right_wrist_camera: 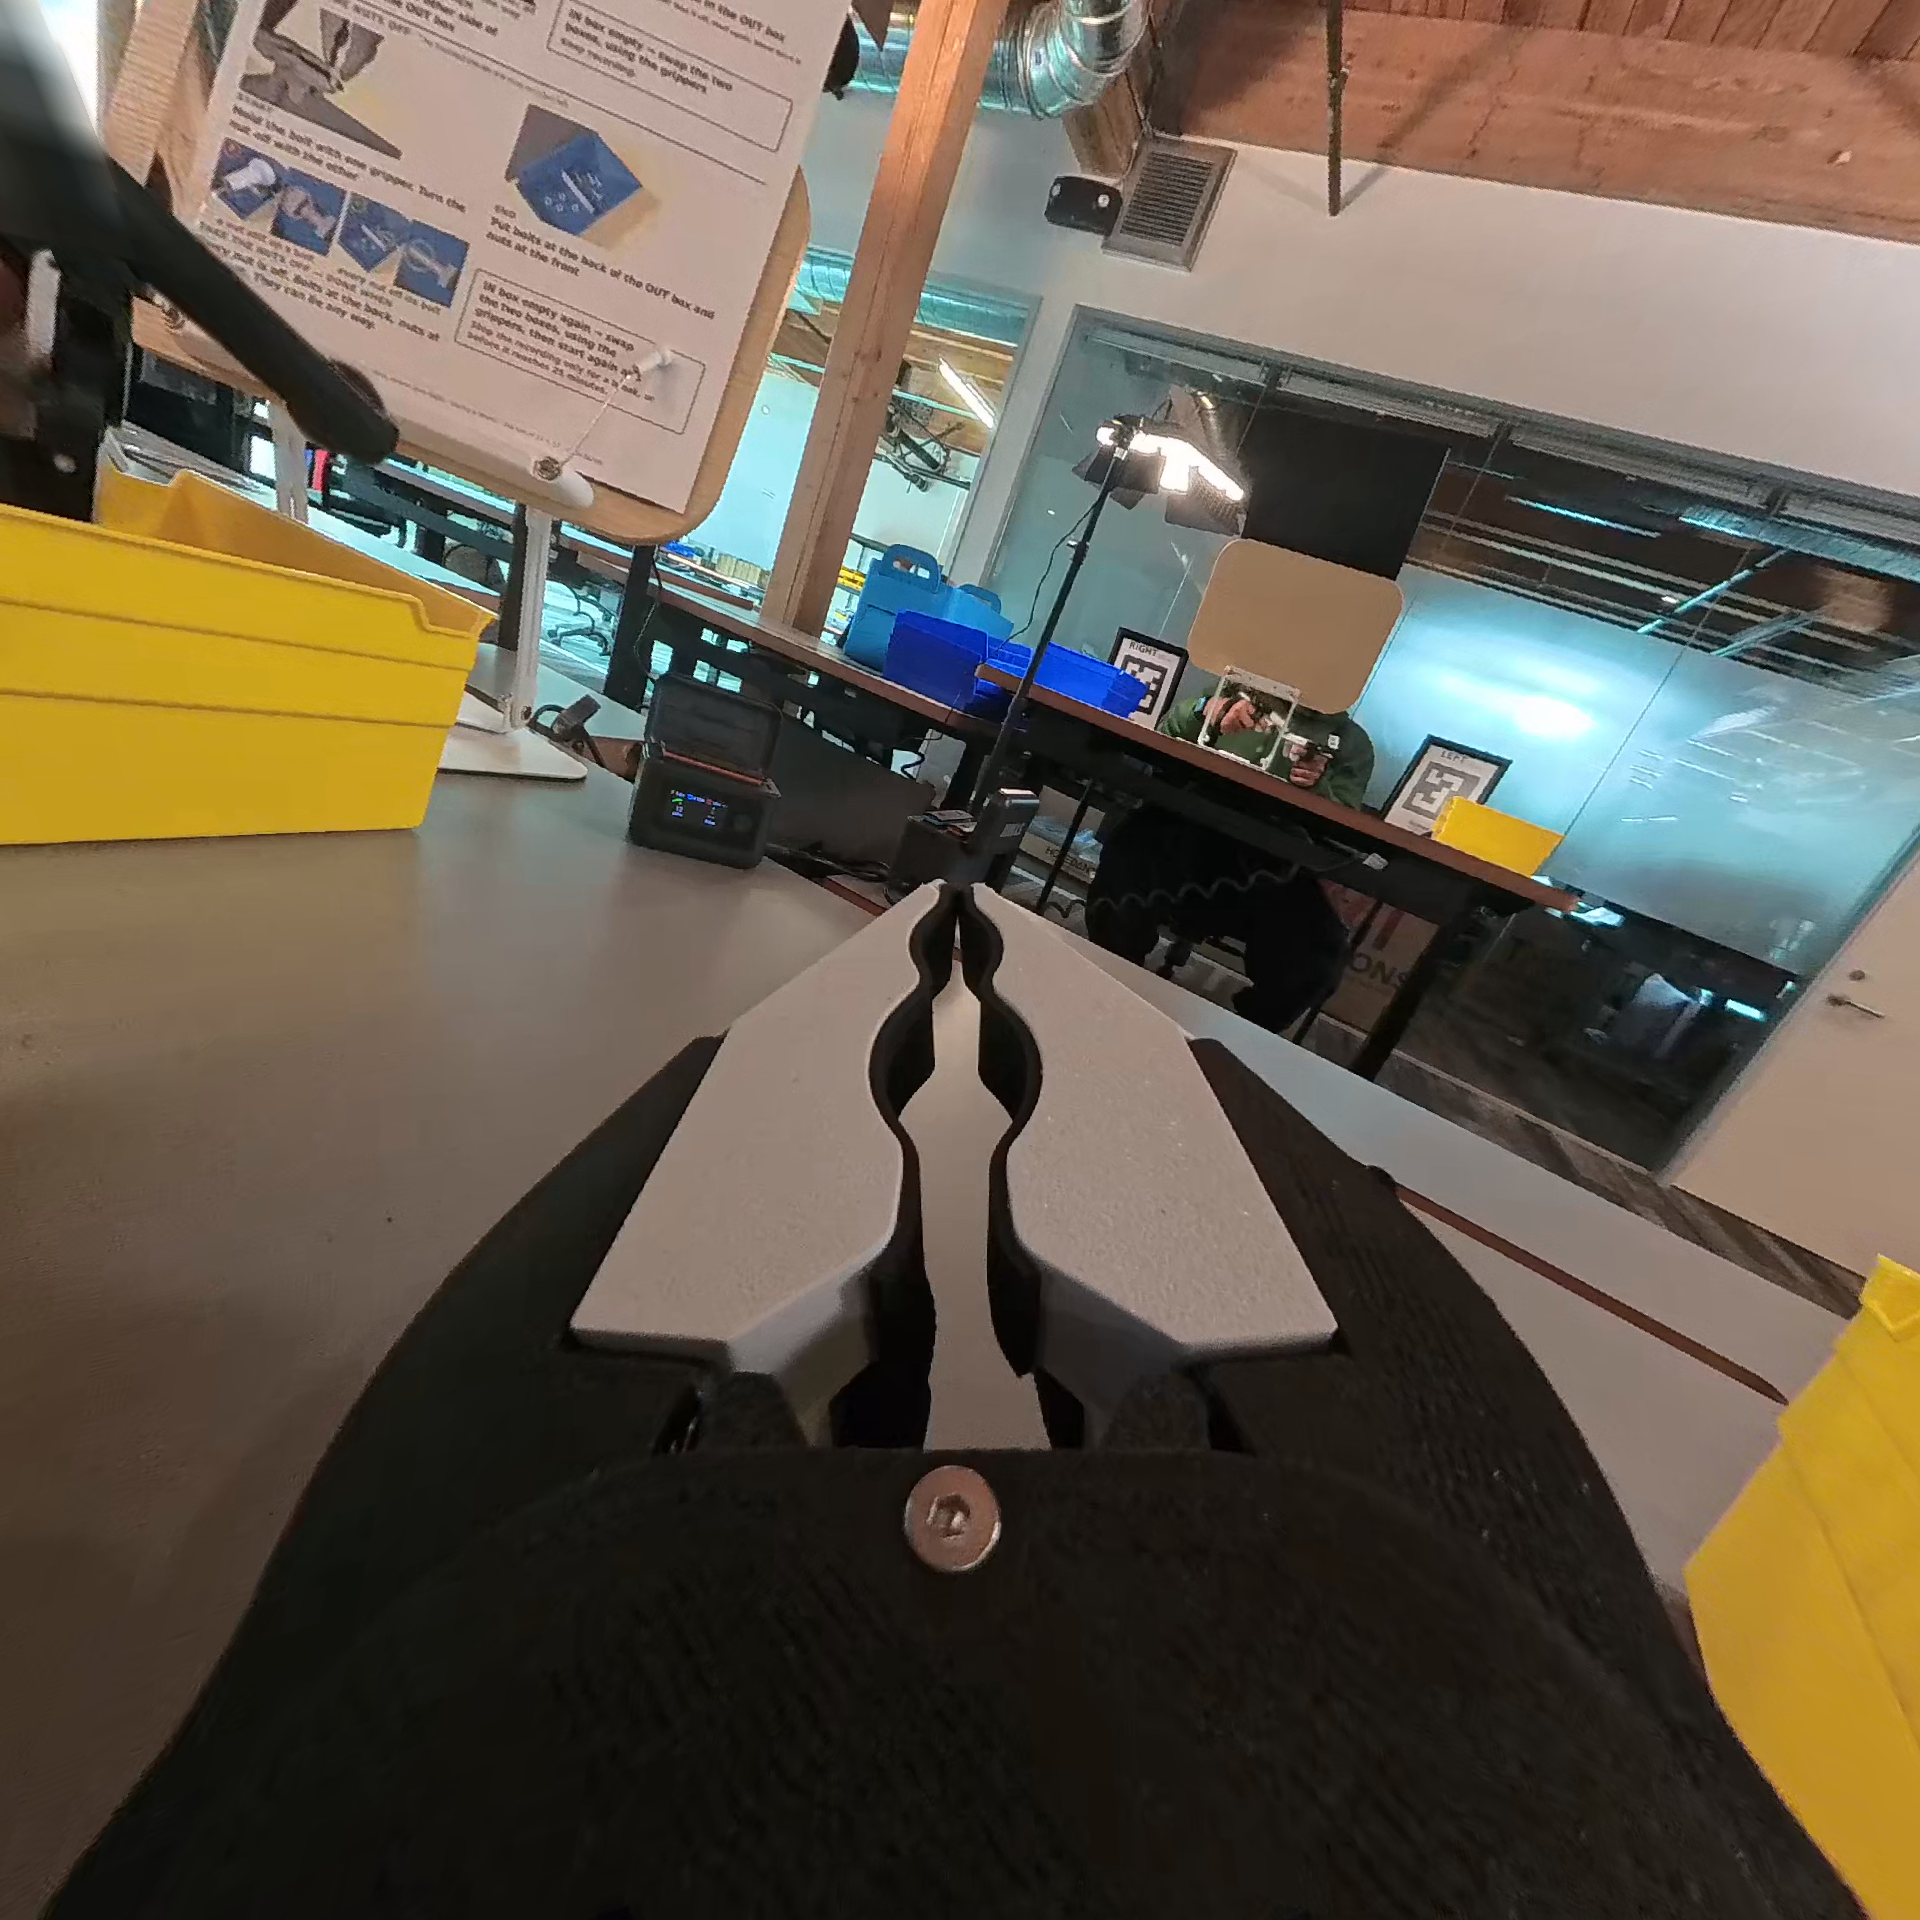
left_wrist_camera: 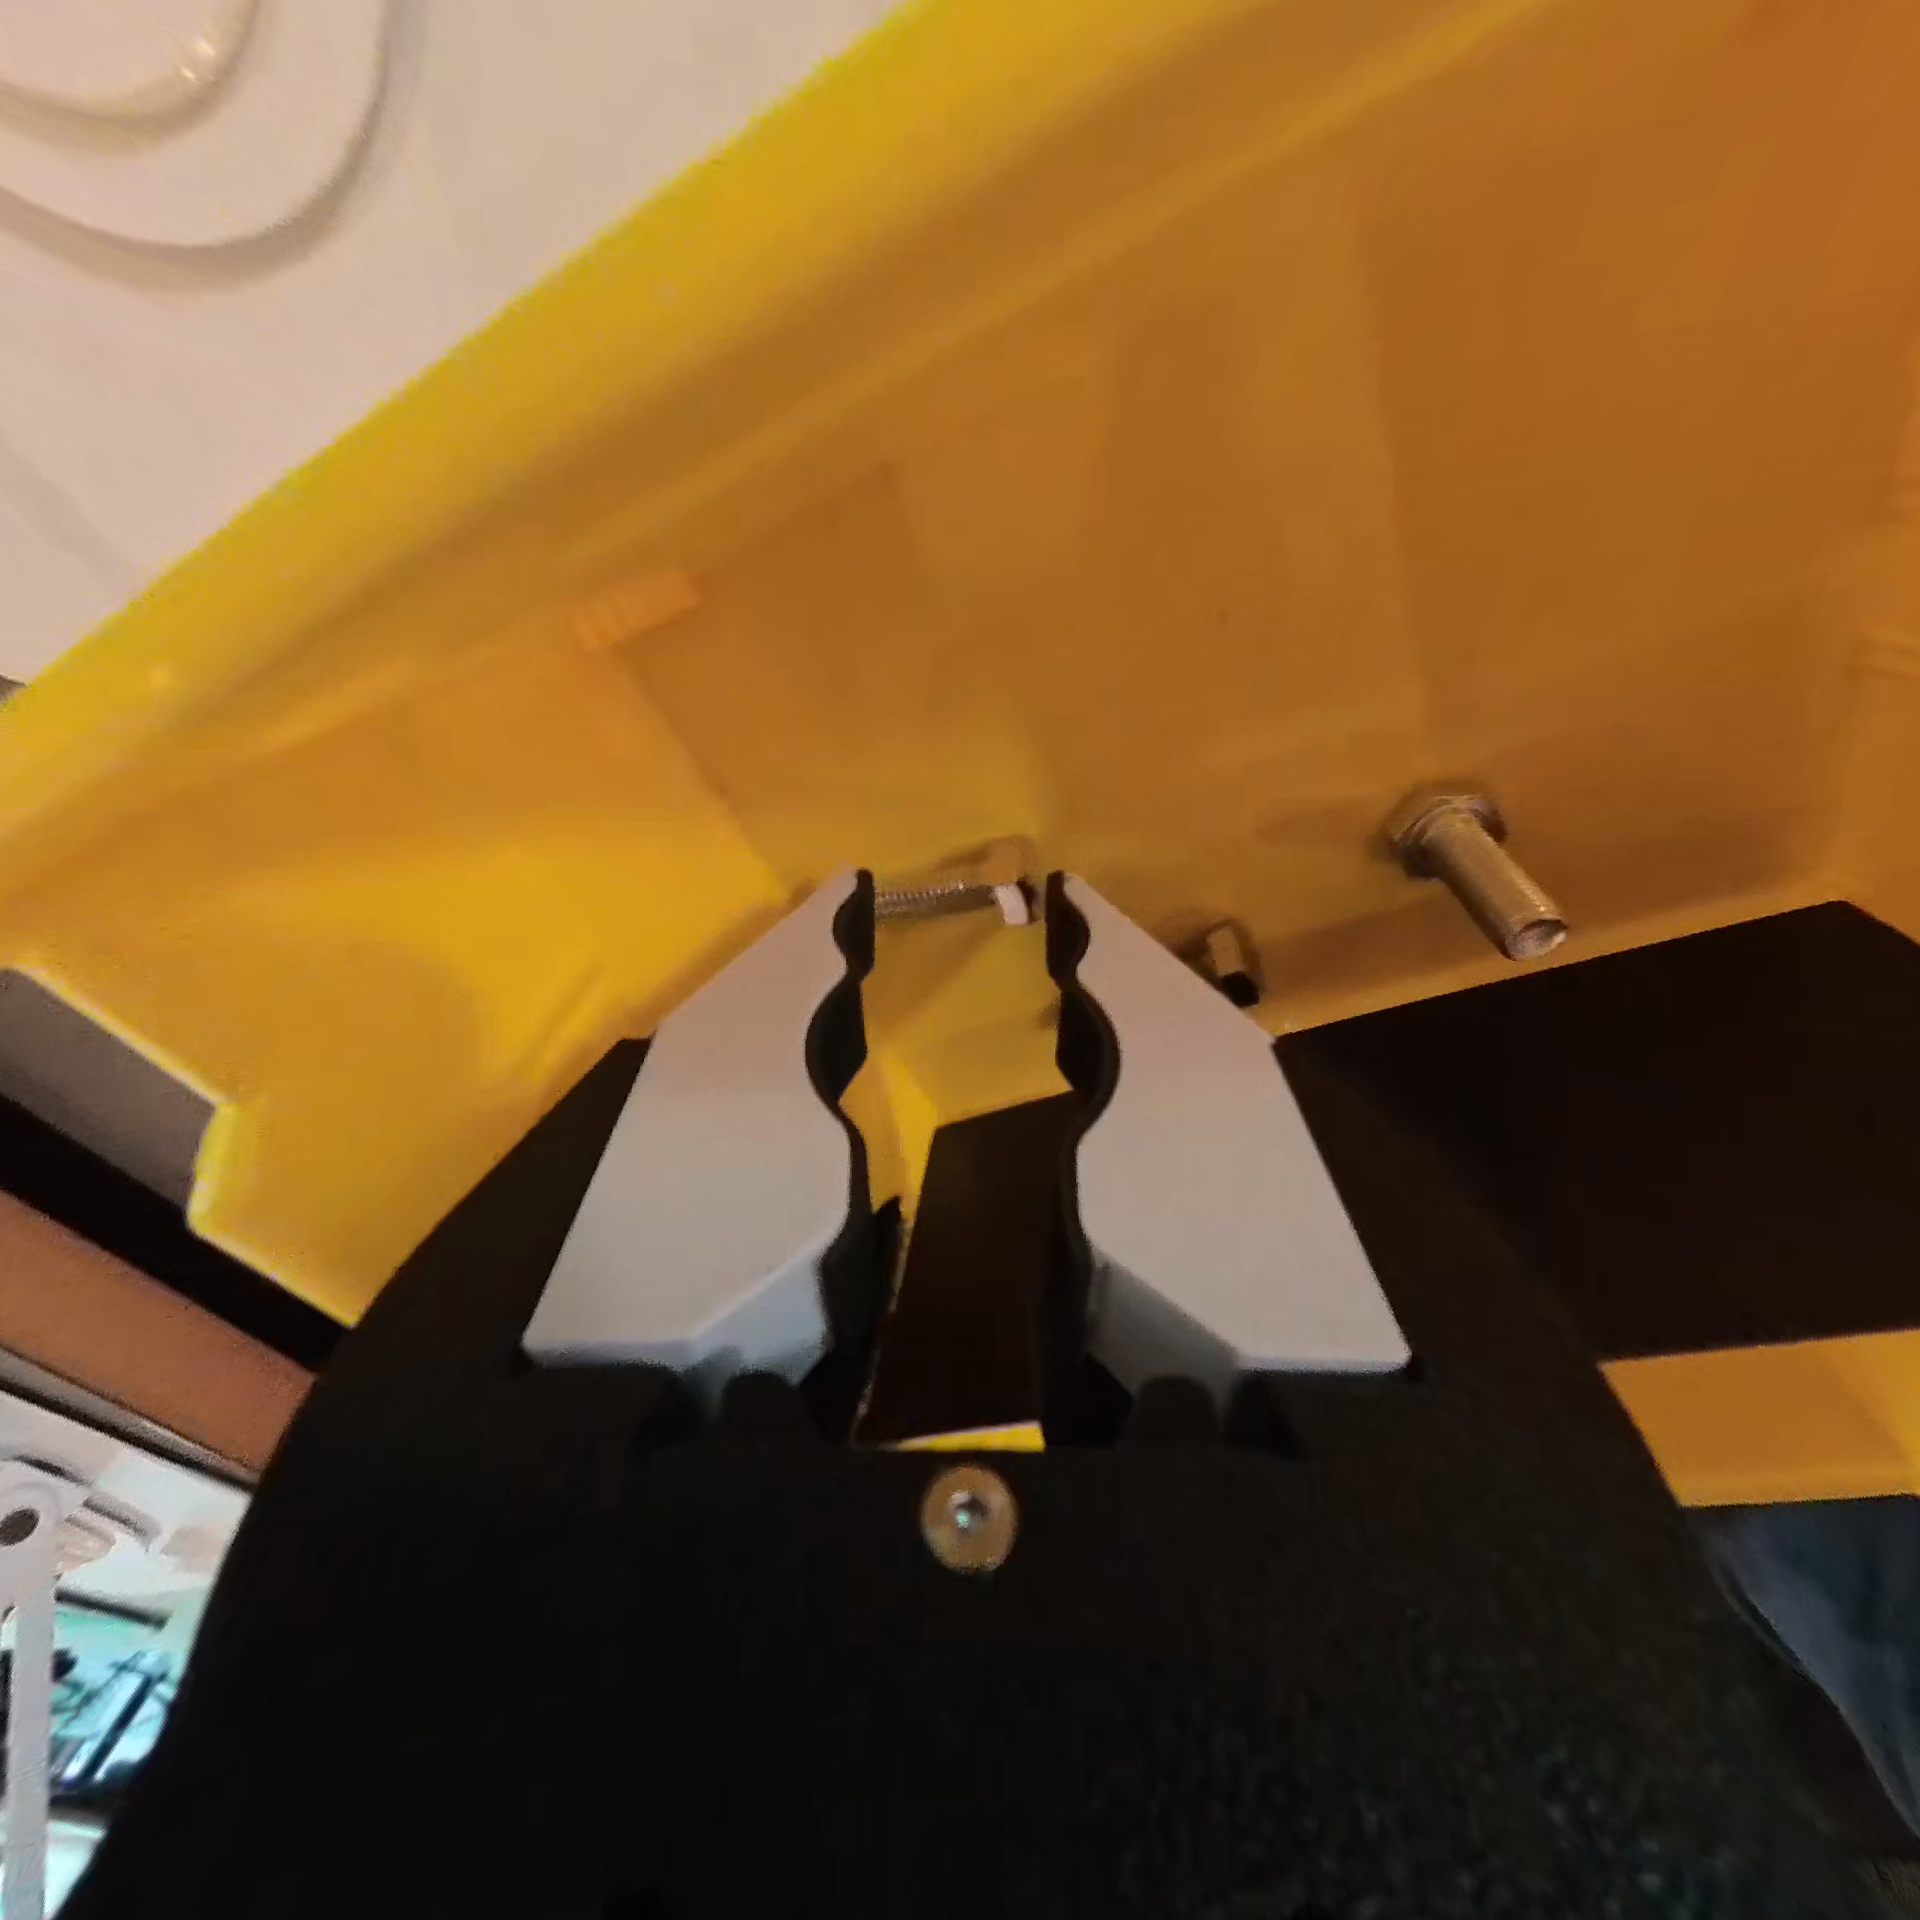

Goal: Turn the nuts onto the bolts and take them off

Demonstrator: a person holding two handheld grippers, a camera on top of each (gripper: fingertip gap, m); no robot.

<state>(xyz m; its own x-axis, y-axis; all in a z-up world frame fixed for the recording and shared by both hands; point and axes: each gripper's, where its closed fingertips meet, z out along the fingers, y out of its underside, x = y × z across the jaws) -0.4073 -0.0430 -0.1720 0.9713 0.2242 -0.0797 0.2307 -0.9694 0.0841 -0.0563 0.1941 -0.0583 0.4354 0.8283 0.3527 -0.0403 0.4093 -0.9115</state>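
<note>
Bolts lie inside a yellow bin (left_wrist_camera: 1143, 416), seen from the left wrist view. The left gripper (left_wrist_camera: 954, 896) reaches into it with its jaws partly open; a thin bolt (left_wrist_camera: 930, 896) spans the gap between the fingertips, one end at the left tip and a small white piece (left_wrist_camera: 1013, 909) on it against the right tip. Whether the tips actually pinch it cannot be told. Right of the fingers a small nut (left_wrist_camera: 1224, 951) sits on the bin floor, and farther right a thick bolt (left_wrist_camera: 1475, 868) lies with its head toward the back.

In the right wrist view, stacked yellow bins (right_wrist_camera: 208, 707) stand on the grey table (right_wrist_camera: 260, 1039) at the left, with an instruction board (right_wrist_camera: 499, 208) on a stand behind them. The right gripper (right_wrist_camera: 954, 896) hovers over the table, its jaws closed tip to tip on nothing. Beyond it a person (right_wrist_camera: 1278, 769) sits at a far table. Another yellow bin (right_wrist_camera: 1829, 1610) shows at the right edge.
</note>
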